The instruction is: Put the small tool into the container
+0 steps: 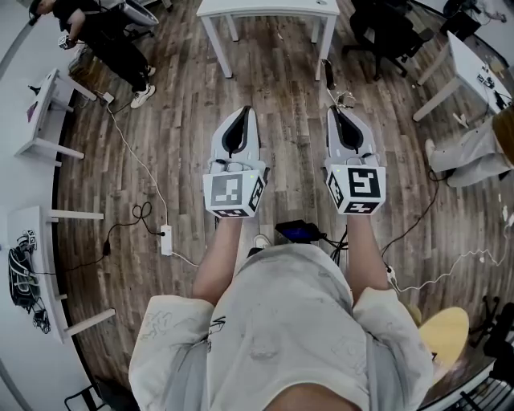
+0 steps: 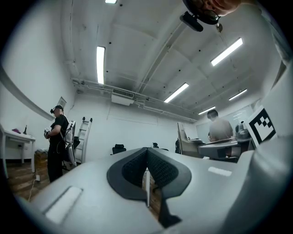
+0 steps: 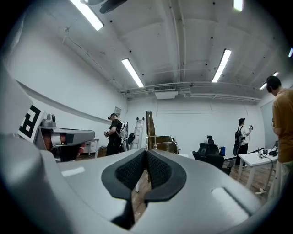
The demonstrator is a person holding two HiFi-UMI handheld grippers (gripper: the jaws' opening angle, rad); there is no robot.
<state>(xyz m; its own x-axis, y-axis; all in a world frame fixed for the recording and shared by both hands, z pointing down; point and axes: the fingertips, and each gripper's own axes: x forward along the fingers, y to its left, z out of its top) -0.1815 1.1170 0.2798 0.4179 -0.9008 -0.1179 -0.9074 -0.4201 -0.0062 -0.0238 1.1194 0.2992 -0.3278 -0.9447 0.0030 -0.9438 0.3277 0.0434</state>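
No small tool and no container shows in any view. In the head view my left gripper and right gripper are held side by side at chest height over the wooden floor, both pointing forward. The left gripper is shut, its dark pads meeting with nothing between them. In the right gripper view the right gripper is shut the same way, also with nothing in it. Both gripper views look level across a white room.
A white table stands ahead, with more white tables at the left and right. Cables and a power strip lie on the floor. A black office chair and a yellow stool are nearby. Other people stand around the room.
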